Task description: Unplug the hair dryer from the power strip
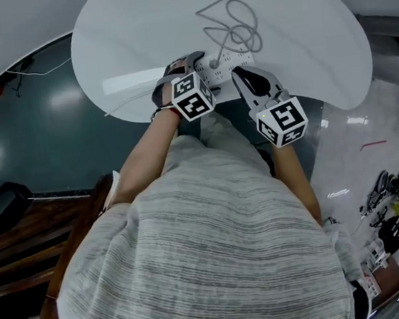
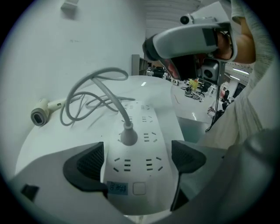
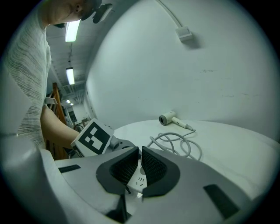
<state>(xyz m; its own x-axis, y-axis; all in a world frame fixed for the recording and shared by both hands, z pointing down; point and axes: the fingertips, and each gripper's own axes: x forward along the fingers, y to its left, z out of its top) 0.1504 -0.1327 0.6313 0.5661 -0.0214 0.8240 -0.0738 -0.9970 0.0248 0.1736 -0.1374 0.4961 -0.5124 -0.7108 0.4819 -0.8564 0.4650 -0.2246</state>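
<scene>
Pads (image 2: pixel 85 166) of the left gripper (image 2: pixel 138 162) stand spread wide, one on each side of the power strip (image 2: pixel 146 140) at its end, without squeezing it. We judge they straddle it to steady it while the plug comes out. The right gripper (image 3: pixel 140 164) has its pads pressed almost together, pinching nothing, its tips over the strip's other end. We think it must open before it can take the plug (image 2: pixel 128 136), which is seated upright in a socket just beyond the left jaws. From it the cord (image 2: pixel 94 83) loops across the white table (image 1: pixel 316 49) to the hair dryer (image 2: pixel 41 114), which lies well apart near the far edge. We count two grippers, one strip, one seated plug, one cord and one dryer.
</scene>
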